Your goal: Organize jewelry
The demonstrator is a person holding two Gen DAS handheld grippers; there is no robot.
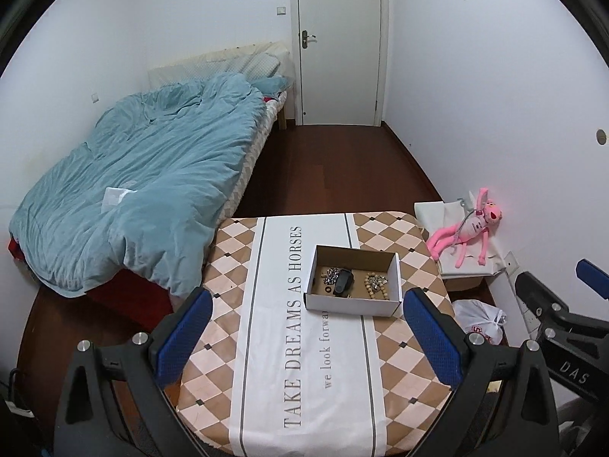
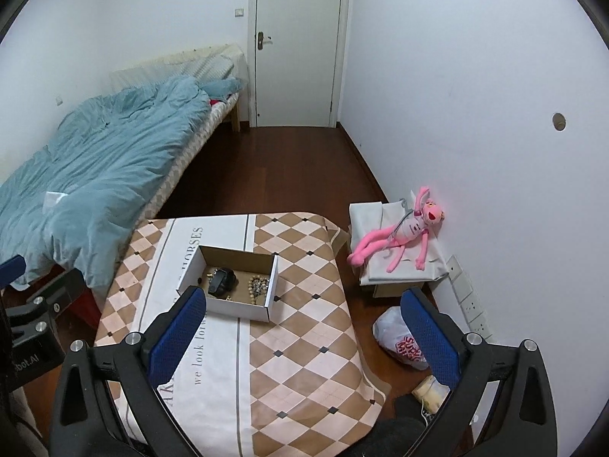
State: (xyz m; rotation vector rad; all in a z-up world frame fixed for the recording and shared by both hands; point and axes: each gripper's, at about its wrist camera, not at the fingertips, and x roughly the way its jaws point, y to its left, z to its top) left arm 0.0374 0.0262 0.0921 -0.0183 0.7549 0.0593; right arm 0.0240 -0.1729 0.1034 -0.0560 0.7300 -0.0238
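Note:
A small open cardboard box [image 1: 394, 271] [image 2: 272, 278] stands on the table. Inside lie a silvery bracelet [image 1: 330, 275], a black clip-like piece [image 1: 342, 281] [image 2: 222, 280], a small black ring [image 1: 327, 289] and a wooden bead string [image 1: 376, 285] [image 2: 255, 285]. My left gripper [image 1: 306, 337] is open and empty, held above the table on the near side of the box. My right gripper [image 2: 302, 337] is open and empty, above the table's right part, with its left finger [image 2: 179, 333] near the box's front corner.
The table [image 1: 304, 381] has a checked cloth with printed words. A bed with a blue duvet [image 1: 141, 175] is at the left. A pink plush toy [image 2: 399, 232] lies on a covered box at the right wall. A plastic bag [image 2: 399, 342] sits on the floor. A white door [image 1: 338, 42] is at the back.

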